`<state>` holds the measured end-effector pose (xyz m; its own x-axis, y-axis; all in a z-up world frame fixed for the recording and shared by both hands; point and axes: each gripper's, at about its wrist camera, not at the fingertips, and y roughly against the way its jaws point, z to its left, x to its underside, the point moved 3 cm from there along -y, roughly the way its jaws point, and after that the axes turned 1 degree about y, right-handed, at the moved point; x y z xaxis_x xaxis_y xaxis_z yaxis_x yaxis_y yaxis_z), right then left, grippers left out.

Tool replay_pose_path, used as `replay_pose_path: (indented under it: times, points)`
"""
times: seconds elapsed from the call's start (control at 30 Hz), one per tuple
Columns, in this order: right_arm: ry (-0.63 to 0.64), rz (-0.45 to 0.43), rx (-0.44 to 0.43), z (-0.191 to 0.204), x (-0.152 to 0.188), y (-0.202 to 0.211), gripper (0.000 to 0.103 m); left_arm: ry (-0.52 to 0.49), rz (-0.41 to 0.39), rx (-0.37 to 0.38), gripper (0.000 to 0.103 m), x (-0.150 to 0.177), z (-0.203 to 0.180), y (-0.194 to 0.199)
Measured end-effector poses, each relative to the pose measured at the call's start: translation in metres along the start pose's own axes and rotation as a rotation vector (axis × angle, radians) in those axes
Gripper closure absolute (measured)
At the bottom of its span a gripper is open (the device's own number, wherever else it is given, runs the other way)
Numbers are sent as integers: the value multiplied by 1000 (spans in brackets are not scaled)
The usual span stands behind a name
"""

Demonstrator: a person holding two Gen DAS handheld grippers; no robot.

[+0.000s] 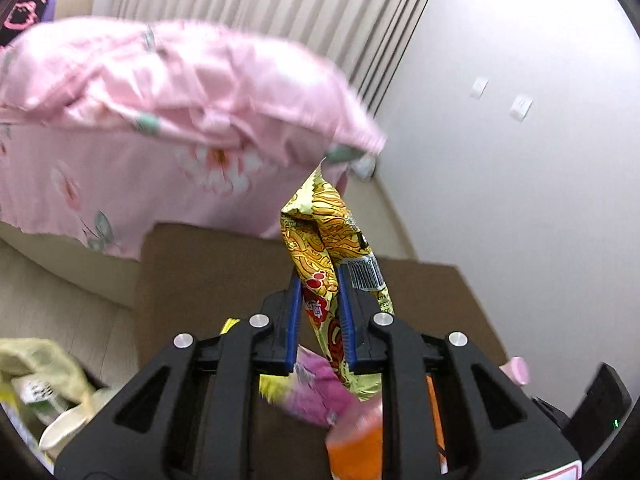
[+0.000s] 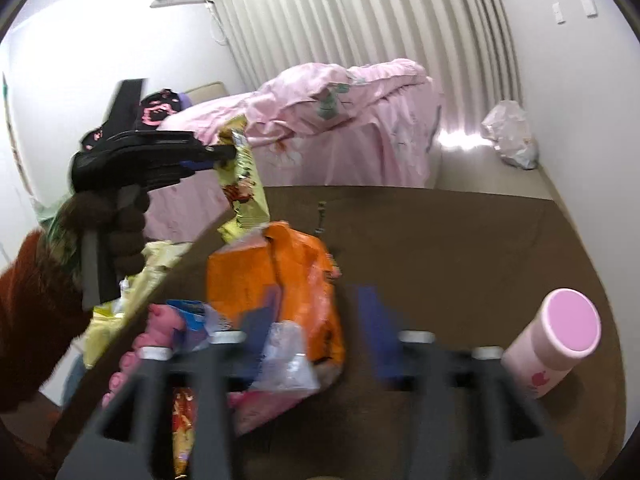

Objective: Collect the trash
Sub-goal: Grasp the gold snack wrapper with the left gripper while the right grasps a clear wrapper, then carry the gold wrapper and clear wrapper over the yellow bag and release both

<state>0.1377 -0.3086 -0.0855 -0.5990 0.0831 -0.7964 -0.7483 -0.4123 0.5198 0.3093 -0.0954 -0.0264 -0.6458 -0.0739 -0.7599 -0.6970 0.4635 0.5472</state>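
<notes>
Open brown table (image 2: 460, 248) from twelve to three o'clock of the right gripper (image 2: 316, 320) offers clear passage. Obstacles: the pink cylindrical container (image 2: 556, 344) upright at three o'clock; the orange bag (image 2: 276, 276) and heaped wrappers (image 2: 264, 392) from nine to twelve; the left gripper (image 2: 228, 156), raised at ten o'clock with a yellow noodle packet (image 1: 320, 248) hanging; the pink bed (image 2: 340, 128) beyond the far edge.

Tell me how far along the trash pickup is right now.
Early to midway, I'd judge. In hand: the left gripper is shut on a yellow noodle wrapper, lifted off the brown table. The right gripper is open and empty. Left: the orange bag, pink packets and pink cup on the table.
</notes>
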Motion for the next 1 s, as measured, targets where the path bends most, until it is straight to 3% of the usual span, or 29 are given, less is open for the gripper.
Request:
replay_pose_path:
  times: [0.13, 0.27, 0.37, 0.4, 0.43, 0.53, 1.0]
  points:
    - [42, 27, 38, 13, -1, 4, 51, -13, -129, -40, 87, 15, 1, 58]
    - [48, 63, 83, 22, 9, 4, 51, 17, -166, -53, 87, 36, 10, 101]
    - [-20, 93, 69, 19, 18, 0, 52, 26, -151, -61, 87, 55, 15, 117]
    - [-36, 99, 56, 20, 20, -1, 60, 21, -150, -75, 87, 61, 17, 123]
    - [-33, 104, 49, 21, 20, 0, 77, 12, -151, -89, 87, 68, 18, 130]
    - [24, 93, 75, 34, 19, 9, 83, 0, -144, -104, 87, 86, 22, 148]
    - [182, -34, 168, 82, -13, 62, 85, 1, -142, -124, 87, 123, 32, 189]
